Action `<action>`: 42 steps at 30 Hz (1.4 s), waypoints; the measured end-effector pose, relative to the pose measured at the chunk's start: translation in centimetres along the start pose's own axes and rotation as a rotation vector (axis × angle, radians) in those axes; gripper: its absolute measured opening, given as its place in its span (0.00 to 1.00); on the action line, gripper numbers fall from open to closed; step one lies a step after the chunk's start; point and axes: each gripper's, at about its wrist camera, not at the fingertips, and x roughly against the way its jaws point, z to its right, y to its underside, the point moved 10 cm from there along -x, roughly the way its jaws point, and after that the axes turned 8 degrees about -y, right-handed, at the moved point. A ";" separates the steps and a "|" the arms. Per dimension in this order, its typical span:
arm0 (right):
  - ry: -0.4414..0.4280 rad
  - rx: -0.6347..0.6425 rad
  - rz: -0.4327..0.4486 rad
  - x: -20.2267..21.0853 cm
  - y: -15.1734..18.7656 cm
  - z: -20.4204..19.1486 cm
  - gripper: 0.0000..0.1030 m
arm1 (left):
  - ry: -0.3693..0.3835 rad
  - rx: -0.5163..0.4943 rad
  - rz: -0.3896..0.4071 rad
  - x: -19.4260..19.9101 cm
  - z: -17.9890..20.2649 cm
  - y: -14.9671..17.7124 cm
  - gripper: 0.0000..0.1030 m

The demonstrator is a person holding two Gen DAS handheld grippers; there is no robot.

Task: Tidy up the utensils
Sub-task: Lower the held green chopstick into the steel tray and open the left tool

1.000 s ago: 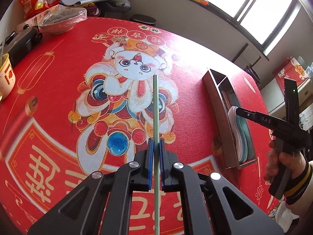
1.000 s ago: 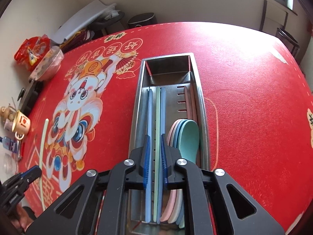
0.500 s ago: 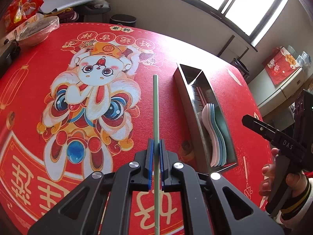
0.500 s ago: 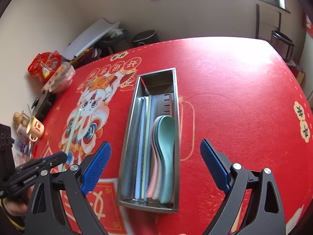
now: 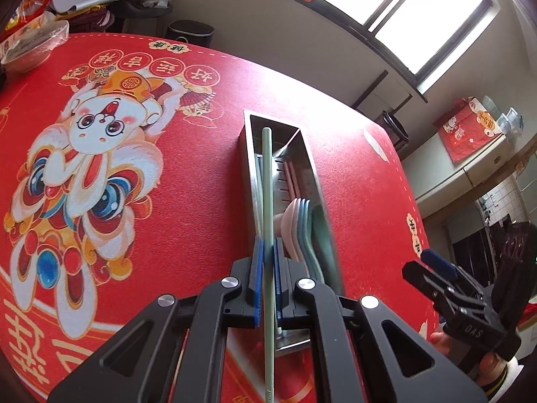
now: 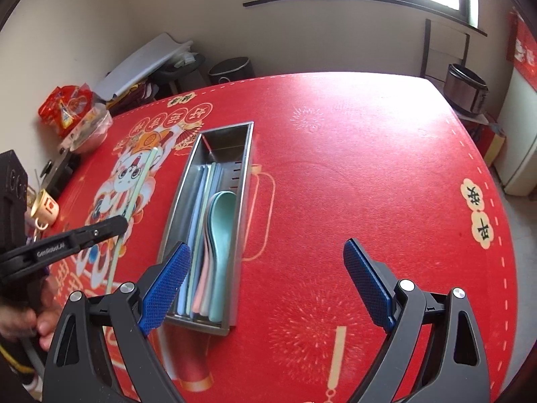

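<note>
Utensils' steel tray (image 5: 250,181) lies on the table ahead of the left gripper (image 5: 266,252), whose jaws clench a pale green chopstick (image 5: 267,181) over it — lower it lengthwise beside the others. Right gripper (image 6: 265,268) — jaws spread, empty.

Right gripper (image 6: 265,285), a second ago closed around a pale green chopstick lying in the steel tray (image 6: 246,158), now stands wide open, empty and drawn back, while the left gripper (image 5: 265,272) carries its green chopstick (image 5: 267,201) from the rabbit print to above the tray.
</note>
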 end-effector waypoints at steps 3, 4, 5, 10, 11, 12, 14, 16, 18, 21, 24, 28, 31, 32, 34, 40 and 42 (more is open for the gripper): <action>0.015 -0.005 0.002 0.8 0.1 1.3 0.86 | 0.022 0.027 0.015 -1.0 1.4 -1.1 0.06; 0.018 -0.006 0.002 1.0 0.1 1.7 0.86 | 0.025 0.035 0.020 -1.3 1.9 -1.5 0.06; 0.021 -0.008 0.001 1.3 0.2 2.1 0.87 | 0.024 0.040 0.026 -1.7 2.1 -1.8 0.05; 0.041 -0.032 0.010 2.7 0.6 4.3 0.87 | 0.010 0.057 0.033 -3.9 2.7 -2.6 0.05; 0.044 -0.039 0.011 2.9 0.7 4.7 0.87 | 0.002 0.056 0.034 -4.3 2.7 -2.7 0.06; 0.047 -0.046 0.011 3.1 0.8 5.1 0.87 | -0.006 0.054 0.034 -4.7 2.7 -2.7 0.06; 0.058 -0.055 0.010 3.4 1.0 5.9 0.87 | -0.019 0.053 0.028 -5.5 2.7 -2.6 0.06; 0.070 -0.060 0.008 3.7 1.2 6.7 0.87 | -0.037 0.051 0.023 -6.1 2.5 -2.4 0.05; 0.074 -0.065 0.009 3.9 1.3 7.1 0.87 | -0.048 0.054 0.016 -6.6 2.4 -2.2 0.06; 0.078 -0.072 0.009 4.0 1.4 7.4 0.87 | -0.064 0.048 0.005 -7.2 2.1 -1.8 0.06; 0.075 -0.080 0.013 4.0 1.3 7.6 0.87 | -0.073 0.033 -0.008 -7.5 2.0 -1.5 0.06; 0.070 -0.085 0.017 4.1 1.5 7.1 0.87 | -0.078 0.005 -0.021 -7.8 2.0 -1.4 0.06; 0.074 -0.084 0.021 4.4 1.5 6.8 0.87 | -0.076 -0.013 -0.024 -7.8 2.2 -1.5 0.06; 0.078 -0.084 0.024 4.5 1.5 6.7 0.87 | -0.074 -0.019 -0.022 -7.6 2.3 -1.5 0.06; 0.083 -0.087 0.032 4.9 1.4 6.6 0.87 | -0.067 -0.028 -0.019 -7.3 2.5 -1.7 0.06; 0.084 -0.089 0.059 5.8 0.9 5.6 0.87 | -0.049 -0.052 -0.002 -5.7 3.0 -2.1 0.06; 0.078 -0.090 0.070 6.2 0.7 5.0 0.87 | -0.042 -0.061 0.007 -4.6 3.2 -2.3 0.06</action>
